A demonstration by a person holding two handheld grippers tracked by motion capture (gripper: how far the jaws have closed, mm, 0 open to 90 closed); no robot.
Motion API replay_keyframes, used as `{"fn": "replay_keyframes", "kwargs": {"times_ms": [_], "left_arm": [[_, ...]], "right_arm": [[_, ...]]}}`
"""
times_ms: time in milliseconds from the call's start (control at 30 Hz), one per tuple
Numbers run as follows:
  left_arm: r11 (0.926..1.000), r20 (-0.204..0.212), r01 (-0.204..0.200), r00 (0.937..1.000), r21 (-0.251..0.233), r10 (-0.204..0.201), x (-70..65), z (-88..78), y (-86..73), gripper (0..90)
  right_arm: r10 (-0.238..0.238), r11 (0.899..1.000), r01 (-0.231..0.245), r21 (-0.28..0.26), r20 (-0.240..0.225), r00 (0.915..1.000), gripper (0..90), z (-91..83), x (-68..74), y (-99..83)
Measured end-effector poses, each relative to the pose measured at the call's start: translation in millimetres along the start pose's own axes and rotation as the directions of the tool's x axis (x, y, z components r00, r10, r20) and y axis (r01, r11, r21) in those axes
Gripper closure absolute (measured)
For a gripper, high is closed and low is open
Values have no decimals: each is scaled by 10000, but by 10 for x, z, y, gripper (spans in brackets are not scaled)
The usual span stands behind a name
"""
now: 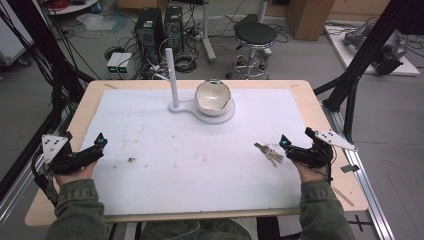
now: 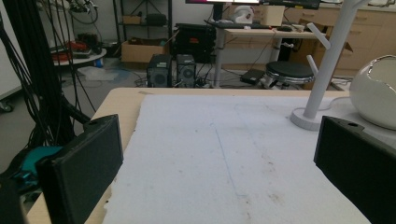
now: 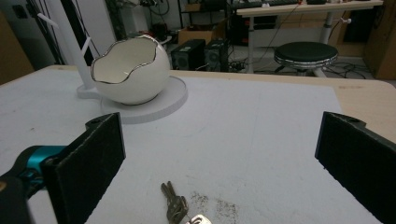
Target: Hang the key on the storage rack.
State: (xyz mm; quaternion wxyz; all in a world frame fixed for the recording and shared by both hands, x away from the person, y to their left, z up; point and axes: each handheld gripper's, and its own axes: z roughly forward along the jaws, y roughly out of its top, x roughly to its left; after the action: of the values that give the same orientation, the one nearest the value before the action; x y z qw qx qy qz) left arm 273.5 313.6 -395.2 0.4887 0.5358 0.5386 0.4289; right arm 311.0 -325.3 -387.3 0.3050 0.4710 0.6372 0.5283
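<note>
A bunch of keys [image 1: 269, 153] lies on the white mat [image 1: 200, 160] at the right. My right gripper [image 1: 291, 145] rests just right of the keys, held by a hand. In the right gripper view the keys [image 3: 175, 206] lie low between its wide-apart jaws, and the right gripper [image 3: 219, 163] is open with nothing in it. A white egg-shaped bowl [image 1: 213, 96] sits on a round white base beside a white peg stand [image 1: 172, 75] at the back middle. My left gripper [image 1: 94, 147] rests at the mat's left edge; in its own view the left gripper [image 2: 219, 163] is open and holds nothing.
The wooden table [image 1: 320, 115] shows bare edges around the mat. Black frame posts [image 1: 365, 55] rise at the right, and cables hang at the left. A black stool [image 1: 255, 35] and computer towers [image 1: 160, 27] stand on the floor behind the table.
</note>
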Motion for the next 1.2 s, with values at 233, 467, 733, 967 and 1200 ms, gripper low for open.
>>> {"fn": "replay_keyframes", "kwargs": {"times_ms": [233, 467, 733, 967, 1200], "left_arm": [[9999, 6, 127, 9999, -38, -127, 26, -18, -5, 17], [9997, 427, -95, 9991, 222, 86, -18, 22, -14, 17], [9994, 421, -165, 9990, 289, 152, -11, 20, -20, 17], [9994, 457, -185, 9988, 301, 172, -8, 18, -23, 17], [9991, 530, -275, 9983, 336, 257, -17, 23, -27, 17]], "right_arm": [[-12, 9999, 13, 107, -74, 10000, 6, 10, 4, -2], [-121, 9994, 126, 307, -150, 9998, 6, 25, 5, -10], [-118, 9990, 127, 437, -199, 9997, 6, 61, 2, -12], [-266, 9981, 281, 547, -283, 9992, 6, 95, -6, -9], [-70, 9925, 130, 1213, -499, 9987, 6, 210, -11, -12]]}}
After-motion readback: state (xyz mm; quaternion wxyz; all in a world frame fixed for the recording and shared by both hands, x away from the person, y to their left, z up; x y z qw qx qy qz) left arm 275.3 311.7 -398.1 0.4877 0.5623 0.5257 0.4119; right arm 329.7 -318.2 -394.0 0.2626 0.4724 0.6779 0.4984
